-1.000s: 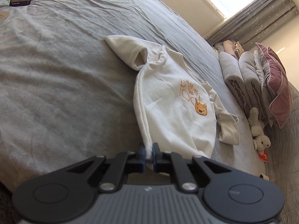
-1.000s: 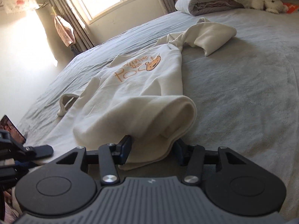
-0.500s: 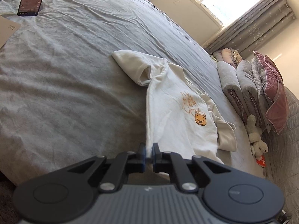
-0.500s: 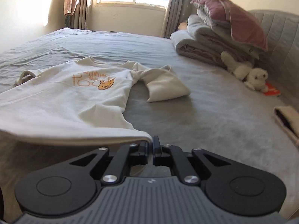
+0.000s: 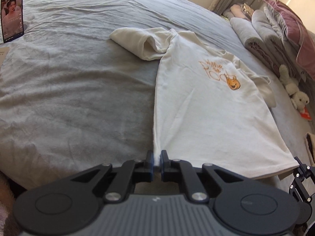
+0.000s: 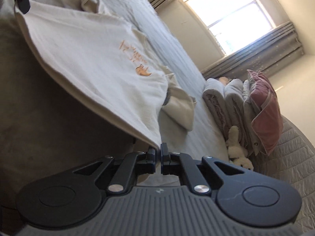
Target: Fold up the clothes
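the left gripper (image 5: 156, 162) is clenched on the hem corner of the shirt (image 5: 196, 106), at lower centre of its view. the right gripper (image 6: 158, 155) pinches the other hem corner, lower centre in its view, with the hem lifted taut off the bed (image 5: 69, 82). the shirt is soft cream knit with an orange print (image 5: 220, 72) and a bunched sleeve (image 5: 141, 41) at upper centre. the bed cover is grey and wrinkled.
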`<state>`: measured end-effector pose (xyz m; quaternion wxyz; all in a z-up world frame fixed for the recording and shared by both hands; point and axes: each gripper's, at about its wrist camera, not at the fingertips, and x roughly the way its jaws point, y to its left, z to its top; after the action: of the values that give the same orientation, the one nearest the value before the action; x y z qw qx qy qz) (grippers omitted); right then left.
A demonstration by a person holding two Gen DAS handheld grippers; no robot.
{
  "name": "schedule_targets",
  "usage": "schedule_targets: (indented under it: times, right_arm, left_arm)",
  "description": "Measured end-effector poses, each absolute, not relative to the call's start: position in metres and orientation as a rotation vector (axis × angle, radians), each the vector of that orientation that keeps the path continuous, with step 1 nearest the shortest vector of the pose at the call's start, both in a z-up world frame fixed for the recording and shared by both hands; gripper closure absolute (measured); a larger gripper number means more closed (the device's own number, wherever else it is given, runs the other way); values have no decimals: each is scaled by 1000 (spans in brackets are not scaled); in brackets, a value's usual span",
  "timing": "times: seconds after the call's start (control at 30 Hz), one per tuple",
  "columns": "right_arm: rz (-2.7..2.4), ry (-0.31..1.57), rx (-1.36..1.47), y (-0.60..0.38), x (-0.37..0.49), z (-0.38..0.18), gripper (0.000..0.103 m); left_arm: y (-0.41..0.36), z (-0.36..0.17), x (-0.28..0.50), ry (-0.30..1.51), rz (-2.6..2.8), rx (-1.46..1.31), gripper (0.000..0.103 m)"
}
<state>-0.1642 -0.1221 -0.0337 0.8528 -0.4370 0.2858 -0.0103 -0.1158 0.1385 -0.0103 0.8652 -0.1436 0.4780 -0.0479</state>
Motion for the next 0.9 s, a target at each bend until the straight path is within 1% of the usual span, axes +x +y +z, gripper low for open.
schedule_targets:
  times: [0.2,0.33,0.4,0.43,0.47,0.5,0.53,0.57,0.63,0.73,0.8,0.87,0.9]
  right_arm:
    - [56,728,-879,-124,-157,-52,99]
    - [75,779,-805,-127,-150,-57,95]
    - [83,788,-766,-128,-148,-52,93]
    - [90,793,-745,-128,-147,-49,87]
    - [105,795,-721,-130,-146,-46,84]
    - [120,802,-687,-134,-146,-41,81]
    - [135,810,-652,-137,-146,-36,74]
    - [150,819,-607,-140,-148,-31,68]
    - [181,836,-520,-148,-148,-23,64]
    - [217,852,-403,-160,-145,-11,61]
    - [237,864,-348,-165,-143,-5,58]
    - [268,884,-316,-168,-140,-2,52]
    - [292,892,-307,-168,-140,0,51]
  left_arm:
    - [135,-25,-116,1042,-92,-244,96]
    - [138,-28,-114,1049,-105,-255,95]
    - [141,-27,-114,1048,-117,-269,92]
    - [142,-25,-113,1045,-133,-273,90]
    - [142,-22,-114,1040,-147,-276,81]
    - [143,-19,-114,1033,-160,-280,64]
    - [144,-15,-113,1017,-170,-290,56]
    - [146,-12,-112,1004,-178,-299,51]
    - [149,-8,-105,998,-174,-313,51]
    - [153,-3,-94,988,-168,-335,50]
    - [156,0,-86,982,-162,-349,49]
    - [158,2,-76,978,-146,-348,49]
    - [158,2,-71,977,-141,-351,48]
